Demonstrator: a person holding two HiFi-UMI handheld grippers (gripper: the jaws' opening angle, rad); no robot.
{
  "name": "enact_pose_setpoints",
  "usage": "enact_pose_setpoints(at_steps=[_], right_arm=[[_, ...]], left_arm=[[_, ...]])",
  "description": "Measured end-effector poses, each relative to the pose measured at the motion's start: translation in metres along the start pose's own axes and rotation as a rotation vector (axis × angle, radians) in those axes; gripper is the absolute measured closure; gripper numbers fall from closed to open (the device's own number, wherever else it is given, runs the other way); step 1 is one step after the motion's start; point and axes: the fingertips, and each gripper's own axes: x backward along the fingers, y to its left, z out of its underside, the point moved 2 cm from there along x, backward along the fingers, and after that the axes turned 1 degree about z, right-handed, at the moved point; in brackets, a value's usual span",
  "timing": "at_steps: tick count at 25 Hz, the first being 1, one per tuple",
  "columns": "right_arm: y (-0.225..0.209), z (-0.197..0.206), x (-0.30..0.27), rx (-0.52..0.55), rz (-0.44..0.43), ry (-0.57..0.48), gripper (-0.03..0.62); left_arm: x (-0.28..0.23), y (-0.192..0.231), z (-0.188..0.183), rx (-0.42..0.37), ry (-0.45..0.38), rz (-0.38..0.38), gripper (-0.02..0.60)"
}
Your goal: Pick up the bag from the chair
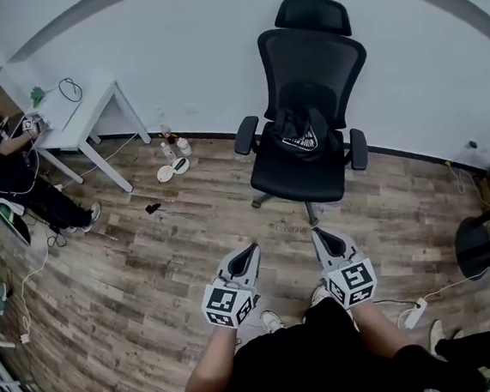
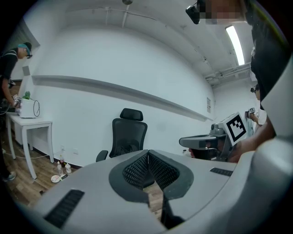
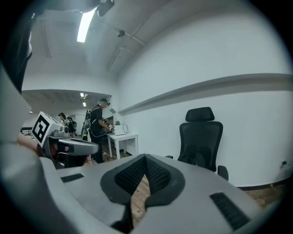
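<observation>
1. The black bag (image 1: 297,132) sits on the seat of the black office chair (image 1: 311,59), leaning against its backrest. It is in the upper middle of the head view, in front of the white wall.
2. The left gripper (image 1: 252,248) shows in the lower middle of the head view. Its jaws are pressed together, and its own view shows the ribbed pads meeting with nothing between them.
3. The right gripper (image 1: 317,232) is just to the right of it, likewise closed and empty.
4. Both grippers point toward the chair and are well apart from it, with bare wooden floor (image 1: 147,252) in between.
5. At the upper left of the head view stands a white table (image 1: 82,120) with a person (image 1: 0,163) beside it.
6. Small bottles (image 1: 173,146) and a white dish (image 1: 172,168) lie on the floor between the table and the chair.
7. A white power strip (image 1: 414,312) lies on the floor at the lower right.
</observation>
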Motion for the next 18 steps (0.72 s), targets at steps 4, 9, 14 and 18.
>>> enact_pose_setpoints(at_steps=[4, 9, 14, 18], right_arm=[[-0.039, -0.004, -0.006, -0.010, 0.055, 0.005, 0.574], [-0.071, 0.002, -0.025, -0.056, 0.054, 0.026, 0.574], [-0.121, -0.002, -0.065, -0.089, 0.030, 0.036, 0.574], [-0.148, -0.016, -0.097, -0.103, -0.004, 0.011, 0.574]], left_arm=[[-0.014, 0.007, 0.010, 0.019, 0.032, 0.010, 0.560], [-0.045, 0.014, 0.006, 0.020, 0.052, 0.007, 0.560], [-0.088, 0.022, -0.014, -0.016, 0.061, 0.006, 0.560], [-0.118, 0.036, -0.022, -0.017, 0.069, -0.028, 0.560]])
